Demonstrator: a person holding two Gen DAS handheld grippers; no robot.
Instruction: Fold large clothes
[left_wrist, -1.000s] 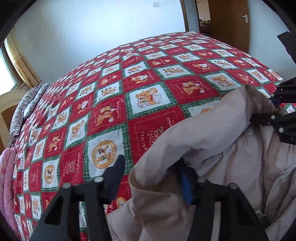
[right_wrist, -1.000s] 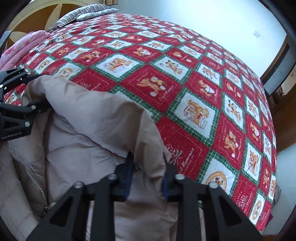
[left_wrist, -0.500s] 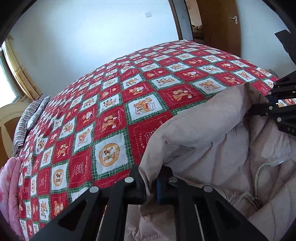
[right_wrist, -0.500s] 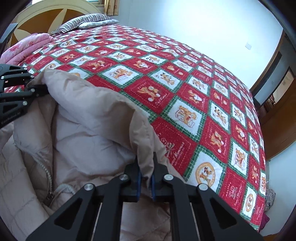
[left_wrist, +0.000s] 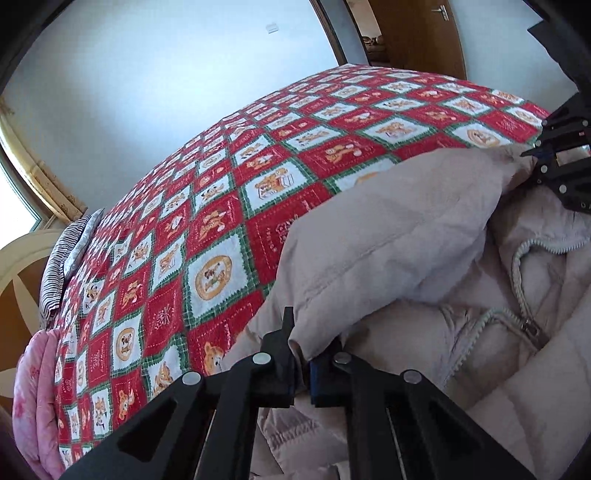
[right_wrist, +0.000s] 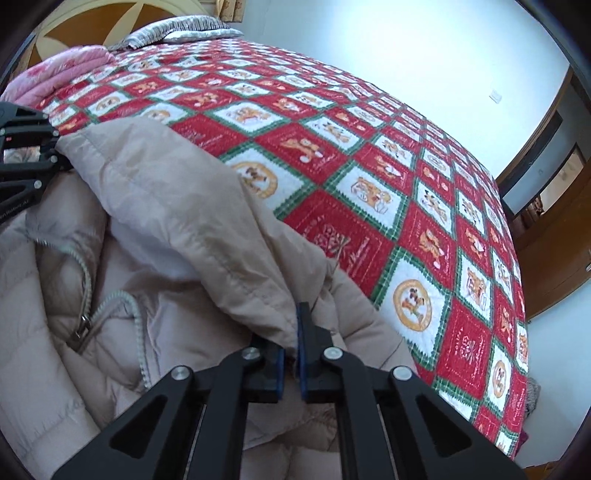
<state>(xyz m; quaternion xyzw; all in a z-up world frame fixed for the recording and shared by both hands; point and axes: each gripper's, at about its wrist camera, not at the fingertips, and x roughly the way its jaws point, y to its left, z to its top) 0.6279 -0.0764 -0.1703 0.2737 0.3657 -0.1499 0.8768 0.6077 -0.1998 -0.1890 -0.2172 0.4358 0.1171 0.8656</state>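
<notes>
Bed (left_wrist: 229, 206) covered by a red, white and green patchwork quilt (right_wrist: 369, 192) with cartoon bear squares. Beige padded coat (left_wrist: 388, 229) lies on the near side of the quilt, its top edge raised into a taut ridge between the two grippers; lighter quilted lining and an open zipper (right_wrist: 110, 306) show below the ridge. Pink blanket (left_wrist: 33, 398) and striped pillow (left_wrist: 62, 258) at the head end, near a cream headboard. Wooden door (left_wrist: 417, 33) in the far wall. Left gripper (left_wrist: 301, 365) pressed together, pinching one end of the coat's edge. Right gripper (right_wrist: 290, 360) likewise closed on the other end of that edge.
</notes>
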